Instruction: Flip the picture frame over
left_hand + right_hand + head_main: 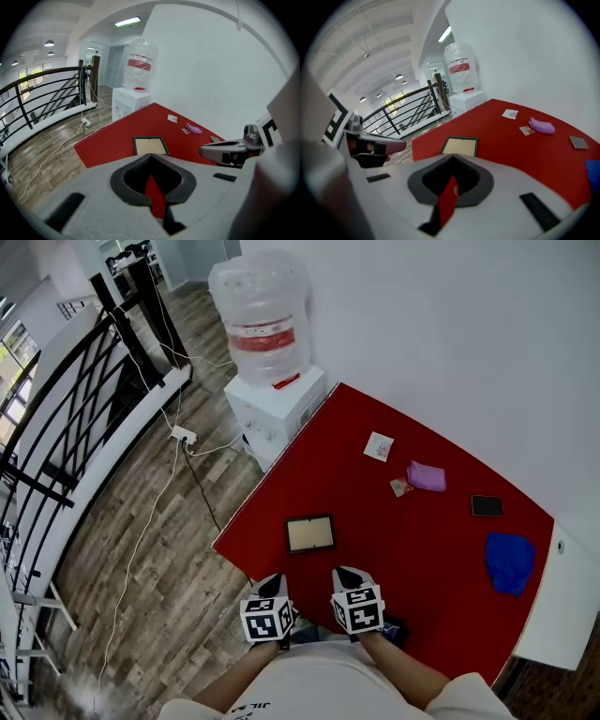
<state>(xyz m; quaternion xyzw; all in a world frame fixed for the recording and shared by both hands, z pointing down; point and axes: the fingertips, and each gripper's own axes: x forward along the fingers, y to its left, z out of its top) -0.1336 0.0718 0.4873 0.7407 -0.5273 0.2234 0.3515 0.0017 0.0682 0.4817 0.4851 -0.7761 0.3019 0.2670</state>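
Note:
The picture frame (309, 533), black-edged with a pale beige panel facing up, lies flat on the red table (431, 540) near its left corner. It also shows ahead in the left gripper view (150, 146) and the right gripper view (460, 146). My left gripper (273, 583) hovers at the table's near edge, just short of the frame, shut and empty (151, 158). My right gripper (345, 574) is beside it, a little right of the frame, jaws together with nothing held (452, 160). Neither touches the frame.
A white card (379, 445), a purple cloth (427, 476), a small dark square (487, 506) and a blue cloth (510, 562) lie farther back and right. A water dispenser (274, 404) stands off the table's far left corner. A black railing (75, 418) runs along the left.

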